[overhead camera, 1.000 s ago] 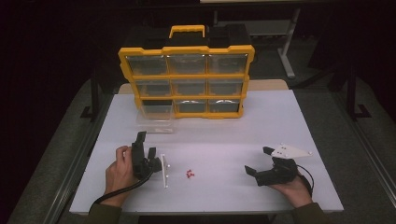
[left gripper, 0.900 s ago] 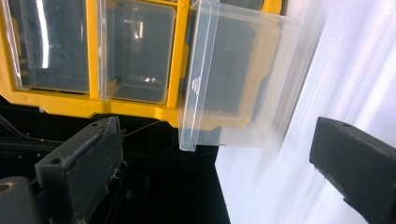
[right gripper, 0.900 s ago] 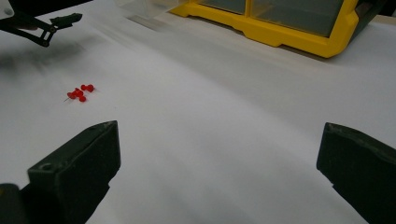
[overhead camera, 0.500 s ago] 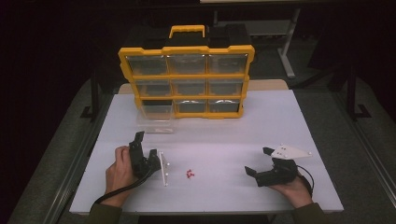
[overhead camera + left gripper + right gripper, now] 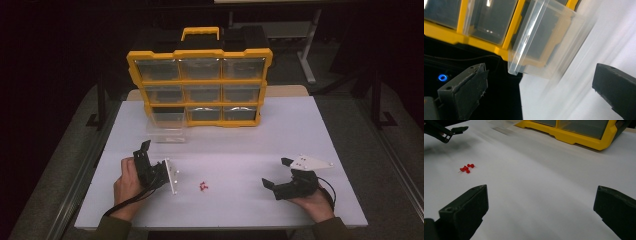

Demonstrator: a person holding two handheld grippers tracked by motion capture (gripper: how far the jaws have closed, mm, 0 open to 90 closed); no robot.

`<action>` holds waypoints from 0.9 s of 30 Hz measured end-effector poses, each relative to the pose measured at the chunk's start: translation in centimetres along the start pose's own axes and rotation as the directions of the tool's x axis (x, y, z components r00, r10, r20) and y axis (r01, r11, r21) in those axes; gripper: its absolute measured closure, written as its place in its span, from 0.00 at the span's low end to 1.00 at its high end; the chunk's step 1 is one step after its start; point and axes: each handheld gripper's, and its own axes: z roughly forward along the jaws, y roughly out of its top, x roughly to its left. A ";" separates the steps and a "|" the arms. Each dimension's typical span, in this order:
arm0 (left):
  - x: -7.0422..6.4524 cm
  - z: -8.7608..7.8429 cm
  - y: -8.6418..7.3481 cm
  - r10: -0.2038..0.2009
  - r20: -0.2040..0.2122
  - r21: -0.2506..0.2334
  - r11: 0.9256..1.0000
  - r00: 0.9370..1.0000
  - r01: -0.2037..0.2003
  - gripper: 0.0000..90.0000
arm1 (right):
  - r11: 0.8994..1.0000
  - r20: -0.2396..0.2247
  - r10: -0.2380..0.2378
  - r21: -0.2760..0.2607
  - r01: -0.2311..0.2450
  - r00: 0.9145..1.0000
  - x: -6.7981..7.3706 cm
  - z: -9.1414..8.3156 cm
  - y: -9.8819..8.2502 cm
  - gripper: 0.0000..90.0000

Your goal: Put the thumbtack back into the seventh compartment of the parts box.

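Since a second ago, the left tongs have shifted slightly in the lower left of the high view, tilting a little more upright; the right tongs sit as before at lower right. Both pairs stand wide apart and hold nothing.

At the upper centre of the high view a yellow organiser case stands upright on the white bench, its black-and-yellow handle on top. It has three rows of three clear-fronted compartments. What lies inside them cannot be made out through the dim fronts.

One clear drawer is out of the bottom-left compartment of the case and sits on the bench just in front of that slot. In the left gripper view the drawer fills the upper middle, blurred, and appears empty; the left tongs there point at it from a little way off.

A small cluster of red push pins lies loose on the bench between the two tongs, low in the high view, nearer the left pair. In the right gripper view the pins show at the left, with the case's lower corner at the upper right.
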 end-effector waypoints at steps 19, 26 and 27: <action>0.8 0.1 -0.3 -0.160 0.038 0.014 0.987 0.986 0.159 0.00 | 1.000 -0.001 -0.013 0.007 0.013 1.000 -0.1 0.2 0.0 0.00; 1.4 0.4 -0.6 -0.281 0.083 0.035 0.960 0.956 0.279 0.00 | 1.000 0.000 -0.011 0.007 0.011 1.000 0.0 0.2 0.0 0.00; 1.5 0.4 -0.7 -0.301 0.092 0.039 0.954 0.949 0.299 0.00 | 1.000 0.000 -0.011 0.006 0.011 1.000 0.0 0.2 0.0 0.00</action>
